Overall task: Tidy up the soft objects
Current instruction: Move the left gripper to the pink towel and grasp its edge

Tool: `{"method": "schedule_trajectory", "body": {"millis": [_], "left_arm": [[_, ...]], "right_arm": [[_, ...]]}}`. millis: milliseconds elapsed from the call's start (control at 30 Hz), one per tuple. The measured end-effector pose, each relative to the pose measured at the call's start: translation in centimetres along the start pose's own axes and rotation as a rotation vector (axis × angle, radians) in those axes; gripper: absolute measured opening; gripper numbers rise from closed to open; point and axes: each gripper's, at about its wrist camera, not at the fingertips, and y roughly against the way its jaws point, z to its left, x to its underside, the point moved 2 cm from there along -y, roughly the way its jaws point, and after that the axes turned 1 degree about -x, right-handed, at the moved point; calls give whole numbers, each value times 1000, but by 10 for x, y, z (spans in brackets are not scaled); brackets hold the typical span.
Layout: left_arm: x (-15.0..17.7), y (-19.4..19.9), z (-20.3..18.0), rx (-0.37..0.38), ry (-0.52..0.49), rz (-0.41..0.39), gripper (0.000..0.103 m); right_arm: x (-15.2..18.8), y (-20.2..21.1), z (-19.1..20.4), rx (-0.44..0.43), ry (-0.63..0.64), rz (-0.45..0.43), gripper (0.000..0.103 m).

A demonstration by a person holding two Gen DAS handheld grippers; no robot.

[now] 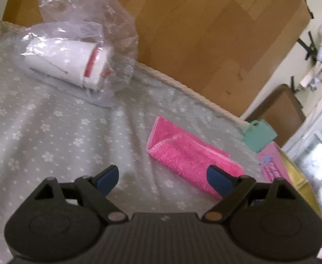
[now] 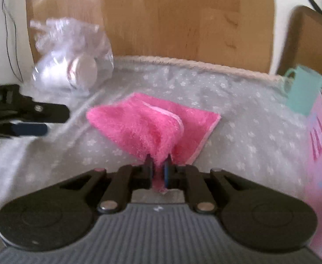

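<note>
Right gripper (image 2: 158, 167) clamped on a near corner of the pink cloth (image 2: 143, 123), pinched fold bunched between the pads; the rest of the cloth fans away across the counter (image 2: 238, 136), which wears a grey flowered cover. Left gripper (image 1: 164, 179) spread wide, holding nothing, cloth (image 1: 189, 156) just ahead under its right pad. Farther: teal bag (image 2: 301, 92) to the right, clear plastic bag (image 1: 79, 50) around a white cup at the back left edge.
</note>
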Motion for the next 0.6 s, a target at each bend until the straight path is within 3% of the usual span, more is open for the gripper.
{"method": "schedule_trajectory", "body": {"millis": [133, 200, 267, 300, 333, 433, 500, 567, 600], "left_arm": [[21, -14, -29, 210, -40, 158, 96], [41, -20, -59, 282, -118, 246, 88], [62, -15, -92, 297, -243, 276, 74], [73, -10, -107, 322, -290, 293, 60], [82, -6, -118, 356, -314, 314, 53], [109, 3, -140, 399, -327, 362, 51], [121, 4, -146, 366, -341, 362, 57], [124, 10, -149, 352, -343, 342, 65], [124, 13, -148, 340, -329, 338, 69]], "right_arm": [[30, 52, -1, -57, -102, 0, 12], [52, 85, 5, -80, -127, -3, 12], [74, 117, 8, -130, -178, -11, 12], [85, 133, 9, -154, -206, -19, 12], [96, 148, 9, -183, -246, -28, 13], [131, 185, 4, -263, -380, -55, 20], [143, 194, 0, -197, -389, -77, 35], [148, 198, -7, -59, -378, -78, 80], [148, 200, -9, 11, -369, -90, 84]]}}
